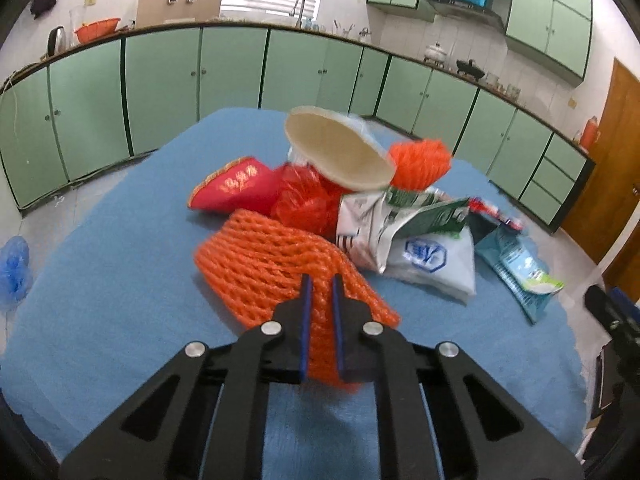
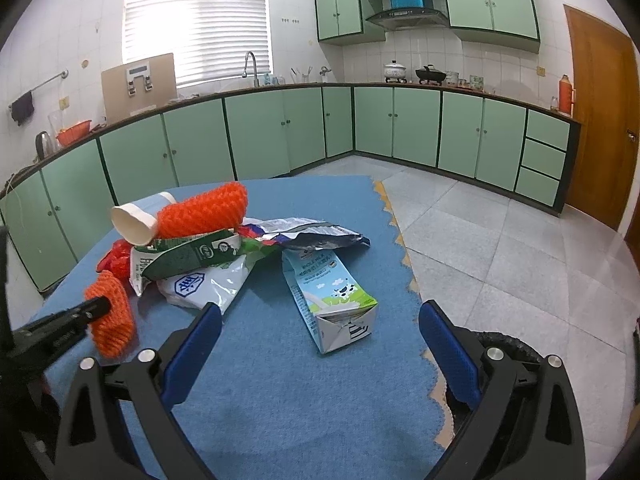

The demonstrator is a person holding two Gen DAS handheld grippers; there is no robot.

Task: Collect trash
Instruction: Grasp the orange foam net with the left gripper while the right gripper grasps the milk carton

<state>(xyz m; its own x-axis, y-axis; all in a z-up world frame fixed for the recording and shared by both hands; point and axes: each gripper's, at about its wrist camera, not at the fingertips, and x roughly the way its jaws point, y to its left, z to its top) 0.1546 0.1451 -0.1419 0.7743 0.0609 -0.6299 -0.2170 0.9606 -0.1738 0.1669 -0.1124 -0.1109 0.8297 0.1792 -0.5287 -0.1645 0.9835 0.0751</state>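
A heap of trash lies on the blue table mat [image 1: 100, 280]. My left gripper [image 1: 322, 284] is shut on the near end of an orange foam net [image 1: 272, 264]; the right wrist view shows the same net [image 2: 112, 320] hanging from the left gripper [image 2: 100, 304]. Behind it lie a paper cup [image 1: 340, 148], a second orange net [image 1: 420, 160], a red pouch [image 1: 232, 188] and a white bag [image 1: 432, 260]. My right gripper [image 2: 320, 310] stands open and holds nothing, just short of a milk carton [image 2: 332, 300] lying on its side.
Green cabinets run along the far walls. A crumpled foil bag [image 2: 312, 236] and a torn green carton [image 2: 188, 252] lie in the heap. The mat's scalloped edge [image 2: 404, 248] drops to tiled floor on the right. A blue plastic bag [image 1: 16, 268] lies on the floor.
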